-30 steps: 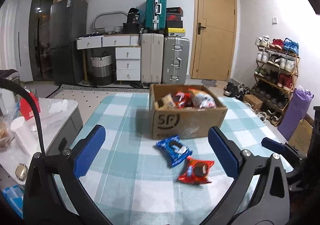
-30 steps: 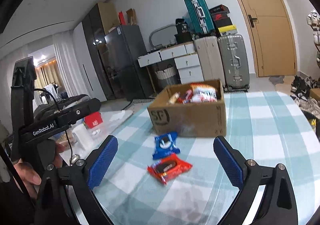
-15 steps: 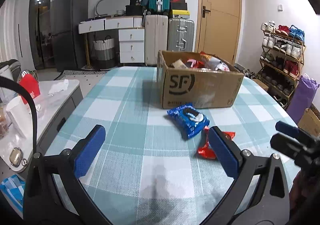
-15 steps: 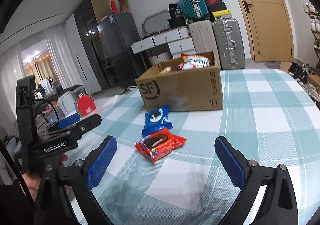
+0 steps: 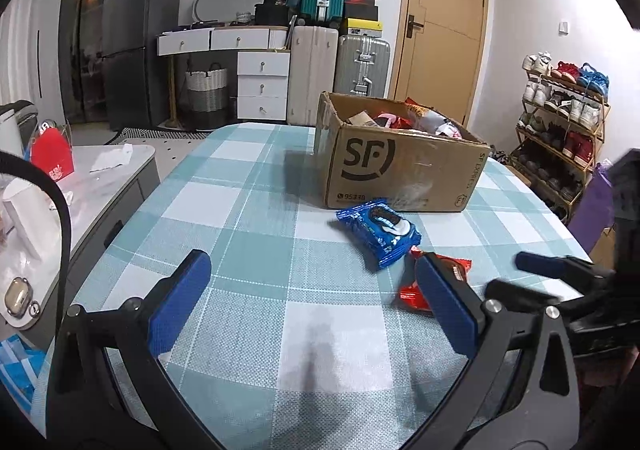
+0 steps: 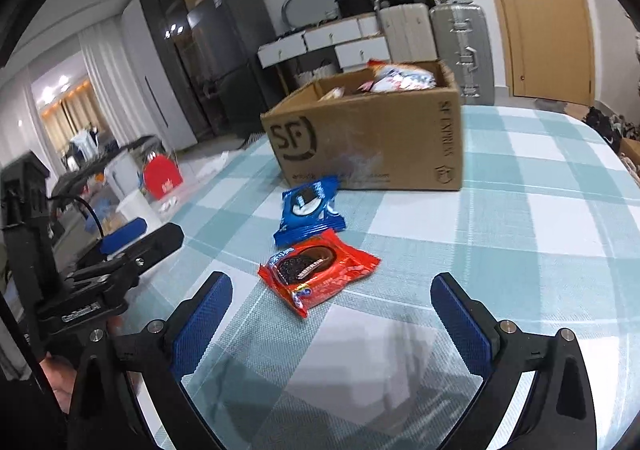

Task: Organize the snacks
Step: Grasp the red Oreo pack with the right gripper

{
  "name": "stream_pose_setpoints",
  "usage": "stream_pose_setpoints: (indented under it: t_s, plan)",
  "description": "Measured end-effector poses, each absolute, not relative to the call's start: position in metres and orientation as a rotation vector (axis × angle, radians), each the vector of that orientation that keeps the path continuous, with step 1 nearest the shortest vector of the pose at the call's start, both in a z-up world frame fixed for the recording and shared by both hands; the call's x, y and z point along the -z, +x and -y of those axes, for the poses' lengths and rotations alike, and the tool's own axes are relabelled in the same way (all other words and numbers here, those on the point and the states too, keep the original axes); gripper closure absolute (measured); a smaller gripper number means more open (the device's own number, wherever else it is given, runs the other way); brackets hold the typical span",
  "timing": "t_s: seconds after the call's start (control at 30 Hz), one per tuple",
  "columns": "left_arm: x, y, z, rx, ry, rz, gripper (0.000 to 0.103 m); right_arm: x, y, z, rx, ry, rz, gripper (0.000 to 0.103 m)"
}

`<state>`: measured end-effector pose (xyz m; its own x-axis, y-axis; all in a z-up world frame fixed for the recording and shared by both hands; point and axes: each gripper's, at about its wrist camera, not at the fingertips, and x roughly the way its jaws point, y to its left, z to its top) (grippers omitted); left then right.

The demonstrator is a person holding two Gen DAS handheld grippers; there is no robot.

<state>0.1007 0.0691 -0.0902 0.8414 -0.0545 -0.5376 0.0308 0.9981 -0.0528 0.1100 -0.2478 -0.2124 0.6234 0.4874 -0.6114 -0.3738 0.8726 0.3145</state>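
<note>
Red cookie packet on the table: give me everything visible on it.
The red cookie packet is a glossy plastic flow-wrap printed with a dark sandwich cookie, sealed and lying flat on the checked tablecloth. Its far edge touches or slightly overlaps the blue packet, which lies between it and the cardboard box. Nothing grips it; the right tongs are open, short of it.

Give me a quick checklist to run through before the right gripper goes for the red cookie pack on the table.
1. Right gripper open wide enough for the pack: ok, its jaws have just been opening and nothing is between them.
2. Red cookie pack lying flat on the checked tablecloth: ok.
3. Red pack free of the blue cookie pack: not ok, their edges meet or overlap.
4. Left gripper out of the way: ok, open and empty, off to the side.
5. Cardboard box open on top: ok.
6. Room left in the box: cannot tell, snacks already rise above its rim.
</note>
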Motion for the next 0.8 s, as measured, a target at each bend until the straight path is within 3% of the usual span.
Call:
stream_pose_setpoints:
  t_s: [0.27, 0.63, 0.8]
  plan:
    - [0.09, 0.1, -0.07, 0.056, -0.06, -0.569, 0.001, 0.232, 0.145, 0.22, -0.535, 0.169, -0.891, 0.002]
    - [0.104, 0.114, -0.099, 0.049, -0.222, -0.636, 0.001, 0.238, 0.161, 0.194, -0.494, 0.121, -0.926, 0.002]
    - [0.107, 0.114, -0.099, 0.049, -0.221, -0.633, 0.001, 0.238, 0.162, 0.181, -0.447, 0.049, -0.926, 0.02]
